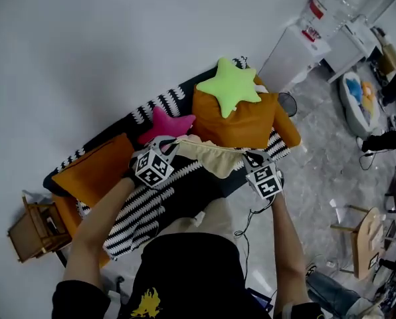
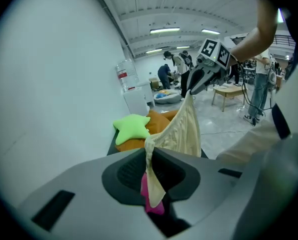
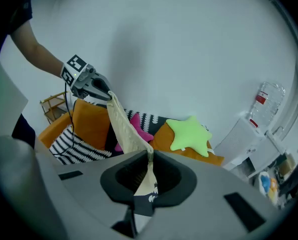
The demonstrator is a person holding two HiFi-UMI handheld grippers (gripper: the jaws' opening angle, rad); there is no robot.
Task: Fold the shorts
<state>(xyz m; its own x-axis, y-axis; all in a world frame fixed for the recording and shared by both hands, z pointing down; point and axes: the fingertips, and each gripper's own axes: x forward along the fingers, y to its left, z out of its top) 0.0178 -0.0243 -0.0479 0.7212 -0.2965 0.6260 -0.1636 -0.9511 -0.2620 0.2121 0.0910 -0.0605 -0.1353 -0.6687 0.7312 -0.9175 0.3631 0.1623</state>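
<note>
Beyond the person's black shirt point(image 1: 185, 271), the left gripper point(image 1: 173, 143) and right gripper point(image 1: 246, 155) each pinch one end of the cream shorts point(image 1: 211, 155). These hang stretched side to side (equally near both) above the striped throw point(image 1: 145, 211).

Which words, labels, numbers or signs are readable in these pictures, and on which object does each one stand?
No text can be read in any view.
On the water bottle, a red label: too blurred to read.
On the left gripper and right gripper, square markers: black-and-white patterns, no letters.
On the black shirt, a yellow print: a figure, no words legible.
</note>
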